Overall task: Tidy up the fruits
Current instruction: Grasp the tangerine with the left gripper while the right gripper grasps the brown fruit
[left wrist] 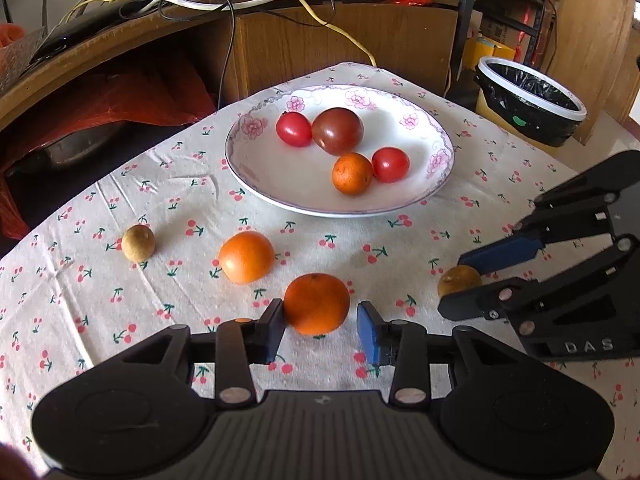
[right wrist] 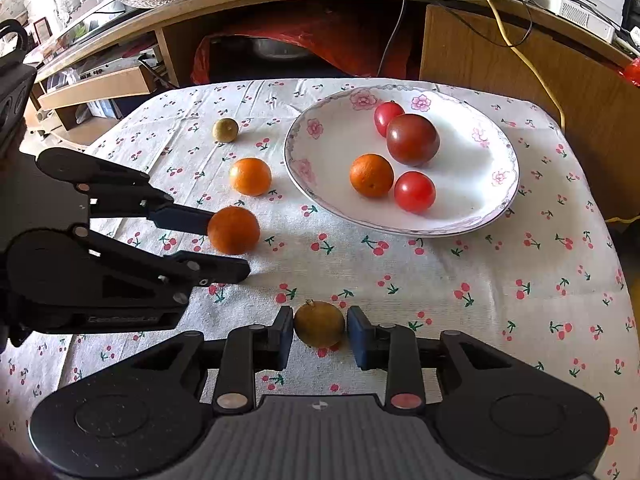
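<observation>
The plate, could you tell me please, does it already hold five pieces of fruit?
No, the plate holds four: two red tomatoes, one dark tomato and one orange.

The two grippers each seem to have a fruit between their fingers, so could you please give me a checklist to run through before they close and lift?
1. Orange sits between the left gripper fingers: ok.
2. Left fingers closed on it: not ok; a gap shows on the blue-pad side.
3. Brownish-yellow fruit sits between the right gripper fingers: ok.
4. Right fingers closed on it: not ok; small gaps on both sides.
5. Free space on the plate for more fruit: ok, its near-left part is bare.
6. The grippers apart from each other: ok.
</observation>
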Demonstrator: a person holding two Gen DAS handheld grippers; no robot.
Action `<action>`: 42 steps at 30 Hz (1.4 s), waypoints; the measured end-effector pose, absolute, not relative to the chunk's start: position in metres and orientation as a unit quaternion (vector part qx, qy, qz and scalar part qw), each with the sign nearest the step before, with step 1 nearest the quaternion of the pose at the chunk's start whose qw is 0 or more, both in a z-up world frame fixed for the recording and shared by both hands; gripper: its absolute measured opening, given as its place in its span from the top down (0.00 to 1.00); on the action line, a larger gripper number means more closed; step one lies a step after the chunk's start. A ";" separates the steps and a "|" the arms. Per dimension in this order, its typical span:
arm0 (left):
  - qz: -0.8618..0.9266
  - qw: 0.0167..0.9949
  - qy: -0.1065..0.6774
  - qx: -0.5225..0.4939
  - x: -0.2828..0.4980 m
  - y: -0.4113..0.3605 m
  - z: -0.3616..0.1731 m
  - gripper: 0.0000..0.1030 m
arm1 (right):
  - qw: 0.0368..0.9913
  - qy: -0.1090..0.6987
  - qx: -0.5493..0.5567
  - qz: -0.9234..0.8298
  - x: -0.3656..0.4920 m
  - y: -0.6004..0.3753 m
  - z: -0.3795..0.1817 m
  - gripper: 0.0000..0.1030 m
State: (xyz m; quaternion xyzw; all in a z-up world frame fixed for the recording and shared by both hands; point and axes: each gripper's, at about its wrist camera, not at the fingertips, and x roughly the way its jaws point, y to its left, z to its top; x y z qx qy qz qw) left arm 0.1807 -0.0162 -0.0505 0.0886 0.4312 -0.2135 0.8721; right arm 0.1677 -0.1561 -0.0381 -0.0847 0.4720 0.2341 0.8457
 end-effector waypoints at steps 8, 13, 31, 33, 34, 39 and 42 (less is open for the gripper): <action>-0.209 0.877 0.425 0.087 0.181 -0.016 -0.051 0.55 | 0.847 0.471 -0.083 0.233 0.166 -0.159 -0.037 0.74; -0.206 0.874 0.428 0.097 0.179 -0.016 -0.050 0.57 | 0.847 0.471 -0.083 0.232 0.166 -0.158 -0.037 0.74; -0.207 0.873 0.431 0.095 0.173 -0.012 -0.049 0.59 | 0.845 0.474 -0.091 0.230 0.168 -0.155 -0.038 0.76; -0.209 0.872 0.433 0.091 0.172 -0.011 -0.047 0.59 | 0.845 0.474 -0.094 0.230 0.167 -0.155 -0.037 0.77; -0.209 0.873 0.431 0.091 0.171 -0.011 -0.046 0.59 | 0.845 0.473 -0.095 0.229 0.167 -0.155 -0.037 0.77; -0.212 0.879 0.418 0.088 0.169 -0.011 -0.034 0.59 | 0.849 0.463 -0.097 0.236 0.165 -0.152 -0.030 0.77; -0.212 0.883 0.410 0.088 0.170 -0.013 -0.028 0.59 | 0.854 0.454 -0.096 0.237 0.165 -0.151 -0.025 0.77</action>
